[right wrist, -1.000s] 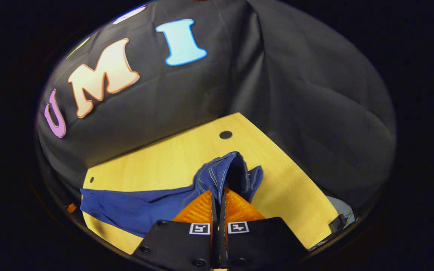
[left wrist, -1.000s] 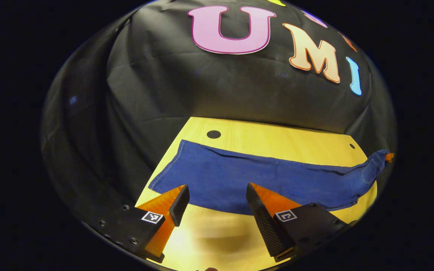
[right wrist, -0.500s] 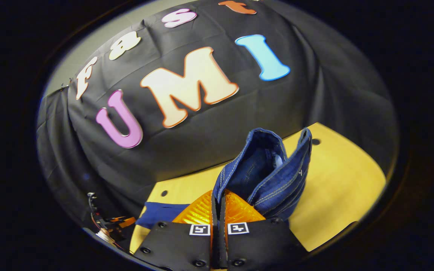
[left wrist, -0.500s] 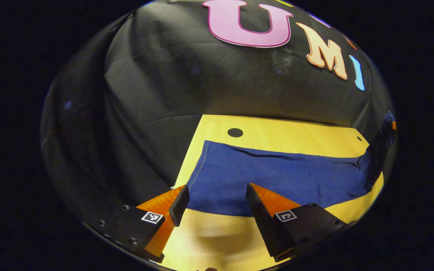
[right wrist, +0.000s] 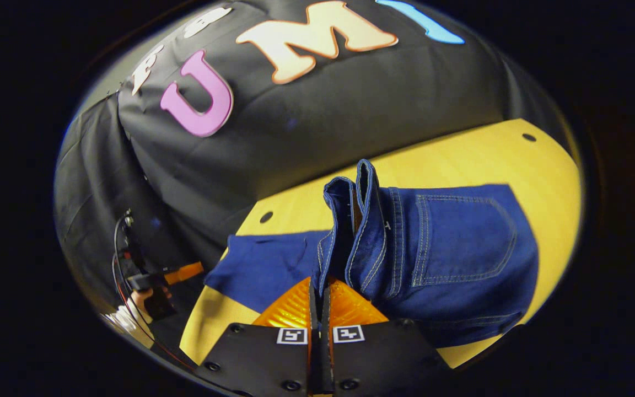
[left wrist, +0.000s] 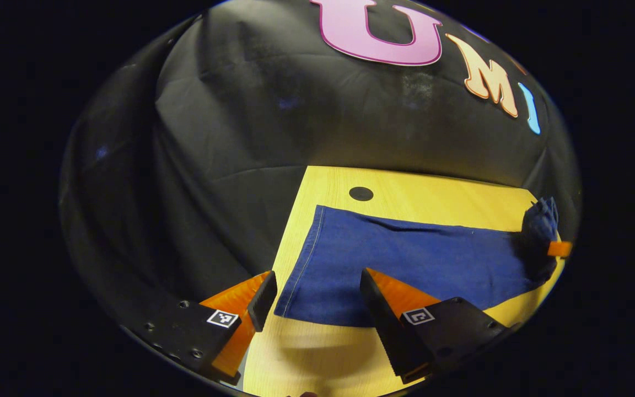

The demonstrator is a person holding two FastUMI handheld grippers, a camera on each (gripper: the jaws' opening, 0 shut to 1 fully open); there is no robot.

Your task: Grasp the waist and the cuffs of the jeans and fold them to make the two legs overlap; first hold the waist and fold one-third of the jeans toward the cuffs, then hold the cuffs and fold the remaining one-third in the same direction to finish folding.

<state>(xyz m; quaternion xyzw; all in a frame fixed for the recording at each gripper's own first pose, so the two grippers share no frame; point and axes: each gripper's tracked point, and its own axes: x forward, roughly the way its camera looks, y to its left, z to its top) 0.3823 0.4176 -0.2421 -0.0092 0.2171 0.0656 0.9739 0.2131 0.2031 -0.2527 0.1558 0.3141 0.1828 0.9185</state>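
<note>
Blue jeans lie lengthwise on the yellow table, legs overlapped. In the left gripper view the cuff end is nearest, and my left gripper hovers open just above the cuff's near corner, touching nothing. At the far right the waist is bunched up off the table beside my right gripper. In the right gripper view my right gripper is shut on the waistband, held raised. The seat with its back pocket is turned over and drapes to the right. My left gripper shows far left, beyond the cuffs.
A dark round hole in the tabletop lies just behind the cuff end, another near the far right corner. The table's left edge runs close to the cuffs. A hand with cables holds the left gripper.
My right gripper has lifted the waist and swung it over toward the cuffs, turning the seat pocket-side up. My left gripper stayed open and shifted toward the cuff end.
</note>
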